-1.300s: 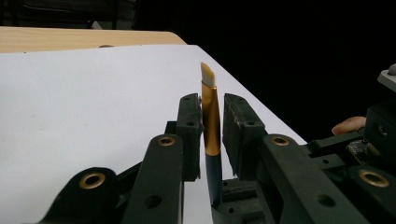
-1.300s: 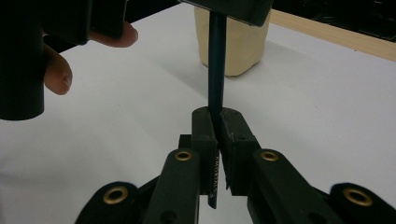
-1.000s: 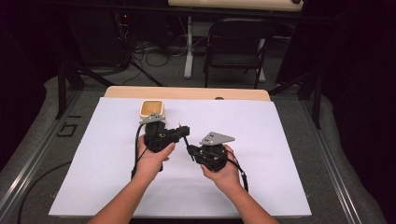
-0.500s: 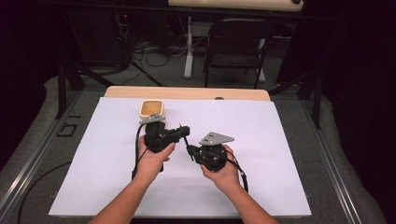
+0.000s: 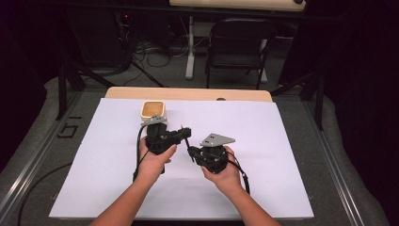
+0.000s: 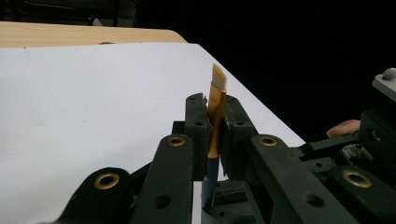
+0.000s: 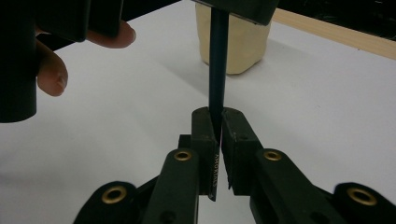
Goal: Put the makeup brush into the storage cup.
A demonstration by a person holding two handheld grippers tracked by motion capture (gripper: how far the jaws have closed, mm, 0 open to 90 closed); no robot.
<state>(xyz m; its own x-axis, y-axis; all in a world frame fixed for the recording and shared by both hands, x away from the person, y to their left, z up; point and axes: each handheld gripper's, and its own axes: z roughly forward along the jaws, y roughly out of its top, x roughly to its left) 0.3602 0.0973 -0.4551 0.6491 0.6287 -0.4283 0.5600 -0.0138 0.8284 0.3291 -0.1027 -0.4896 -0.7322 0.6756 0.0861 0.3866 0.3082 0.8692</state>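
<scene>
Dark brush (image 6: pixel 215 122) clamped by both grippers, left (image 5: pixel 184 133) at the ferrule, right (image 5: pixel 190 153) on the handle, frame centre. Handover step, I judge; next, one set of fingers must release while the other holds firm, cup (image 5: pixel 154 110) waiting above.

Two hands, two grippers, jaws clamped

Left gripper (image 5: pixel 184 133) points toward three o'clock, right gripper (image 5: pixel 190 153) toward nine; both sets of jaws are closed, forearms entering from six o'clock.

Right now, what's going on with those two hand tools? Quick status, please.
Left tool shut on paintbrush, bristle end. Right tool shut on its dark handle. Brush spans both above white sheet. Cream cup beyond, nothing in the way.
</scene>
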